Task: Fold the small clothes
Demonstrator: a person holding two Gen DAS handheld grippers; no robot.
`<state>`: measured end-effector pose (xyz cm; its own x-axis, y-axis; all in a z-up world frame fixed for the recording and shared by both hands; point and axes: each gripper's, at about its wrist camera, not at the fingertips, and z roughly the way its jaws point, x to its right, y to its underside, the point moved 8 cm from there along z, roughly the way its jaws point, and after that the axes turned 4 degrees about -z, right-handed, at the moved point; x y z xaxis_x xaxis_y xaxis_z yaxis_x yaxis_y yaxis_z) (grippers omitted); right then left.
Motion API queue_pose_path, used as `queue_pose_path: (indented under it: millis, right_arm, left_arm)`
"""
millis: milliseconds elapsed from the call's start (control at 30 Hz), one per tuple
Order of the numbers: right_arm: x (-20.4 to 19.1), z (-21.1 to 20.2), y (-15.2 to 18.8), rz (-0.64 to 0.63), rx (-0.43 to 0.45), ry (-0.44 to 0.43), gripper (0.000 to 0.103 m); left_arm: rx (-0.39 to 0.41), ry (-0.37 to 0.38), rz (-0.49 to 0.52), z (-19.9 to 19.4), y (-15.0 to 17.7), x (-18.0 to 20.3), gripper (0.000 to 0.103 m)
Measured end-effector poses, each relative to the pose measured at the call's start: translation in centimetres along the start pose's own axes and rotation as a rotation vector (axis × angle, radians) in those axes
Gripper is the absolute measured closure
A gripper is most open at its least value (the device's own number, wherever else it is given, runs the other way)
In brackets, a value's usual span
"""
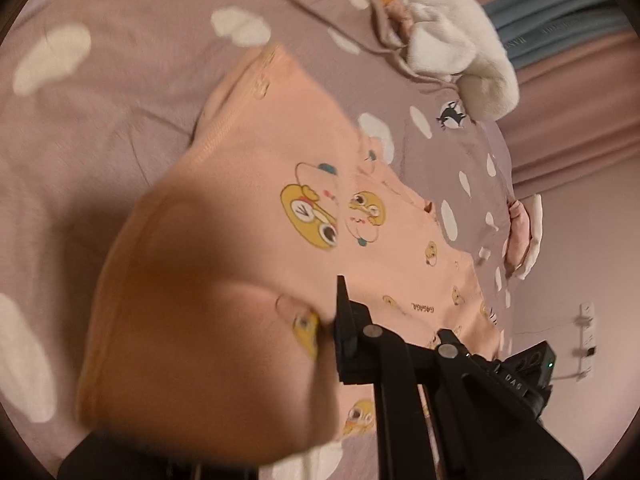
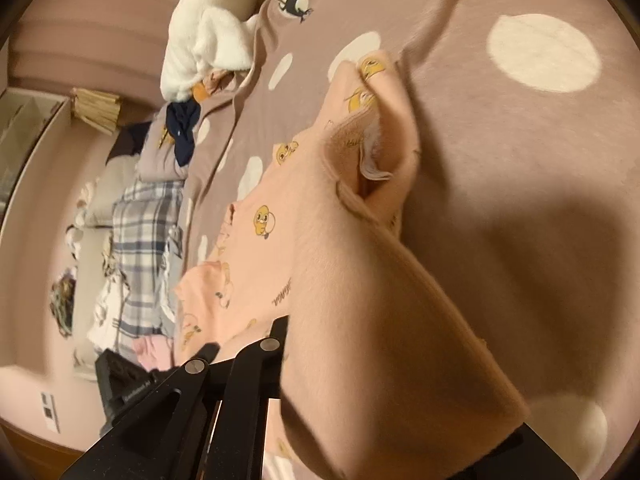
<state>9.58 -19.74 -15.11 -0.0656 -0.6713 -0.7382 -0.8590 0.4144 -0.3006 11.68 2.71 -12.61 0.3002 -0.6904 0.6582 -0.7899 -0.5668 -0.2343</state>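
A small peach garment (image 1: 248,184) printed with yellow cartoon ducks lies on a mauve bedspread with white spots (image 1: 120,80). My left gripper (image 1: 340,332) is shut on the garment's edge and lifts a fold of it, which hangs blurred close to the camera. In the right wrist view the same garment (image 2: 280,240) shows its fuzzy inside, with a white label near the neck opening. My right gripper (image 2: 280,344) is shut on another part of the edge and holds a fold of it up over the bedspread (image 2: 520,160).
A white fluffy blanket (image 1: 452,28) lies at the bed's far end, also in the right wrist view (image 2: 208,28). A dark garment (image 2: 184,128), a plaid cloth (image 2: 140,240) and other clothes lie along the bed's edge. A wall socket (image 1: 586,340) is beyond the bed.
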Motion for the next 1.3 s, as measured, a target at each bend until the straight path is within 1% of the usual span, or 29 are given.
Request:
queue_pose_path:
  millis: [100, 233, 300, 400, 467, 500, 533, 600, 733, 833, 967, 1067, 1133, 1300]
  right_arm:
    - [-0.7, -0.6, -0.1, -0.017, 0.011, 0.006, 0.092]
    - [-1.4, 0.3, -0.4, -0.031, -0.004, 0.044, 0.092]
    - [-1.5, 0.4, -0.2, -0.047, -0.005, 0.06, 0.092]
    - [-0.8, -0.2, 0.6, -0.057, -0.005, 0.079, 0.092]
    - [-0.5, -0.2, 1.0, -0.07, -0.006, 0.105, 0.092]
    - [-0.3, -0.3, 1.2, -0.076, -0.011, 0.118, 0.095]
    - [0.0, -0.3, 1.5, -0.079, -0.018, 0.129, 0.095]
    - [0.4, -0.7, 2.0, -0.073, -0.02, 0.125, 0.095]
    - [0.7, -1.3, 2.9, -0.1, -0.023, 0.14, 0.096]
    - [1.3, -1.6, 3.2, -0.125, -0.024, 0.178, 0.096]
    - [1.7, -1.8, 3.2, -0.118, -0.024, 0.188, 0.096]
    - [1.4, -2.1, 3.3, -0.16, -0.025, 0.23, 0.096]
    - [1.2, -2.3, 3.4, -0.187, -0.022, 0.256, 0.096]
    - [1.4, -2.7, 3.5, -0.211, -0.024, 0.291, 0.096]
  left_arm:
    - [0.006, 0.003, 0.005, -0.9, 0.0, -0.1, 0.091]
    - [0.008, -0.006, 0.023, -2.4, 0.5, -1.5, 0.091]
    - [0.02, -0.025, 0.027, -3.3, 0.9, -2.4, 0.096]
    - [0.015, -0.049, 0.039, -3.7, 1.6, -3.6, 0.095]
    - [0.007, -0.08, 0.051, -3.6, 2.3, -4.3, 0.095]
    - [0.003, -0.086, 0.053, -3.5, 2.5, -4.4, 0.095]
    - [-0.002, -0.092, 0.055, -3.5, 2.7, -4.7, 0.095]
    - [-0.003, -0.109, 0.069, -3.5, 3.2, -5.1, 0.095]
    - [0.003, -0.154, 0.096, -3.8, 3.7, -6.1, 0.094]
    - [0.0, -0.178, 0.103, -3.7, 3.9, -7.1, 0.094]
    - [0.0, -0.185, 0.109, -3.7, 3.9, -7.3, 0.094]
    - [0.018, -0.203, 0.145, -4.2, 3.9, -7.0, 0.094]
    - [0.023, -0.201, 0.154, -4.4, 4.0, -6.9, 0.094]
    - [0.037, -0.238, 0.19, -4.7, 4.2, -7.0, 0.094]
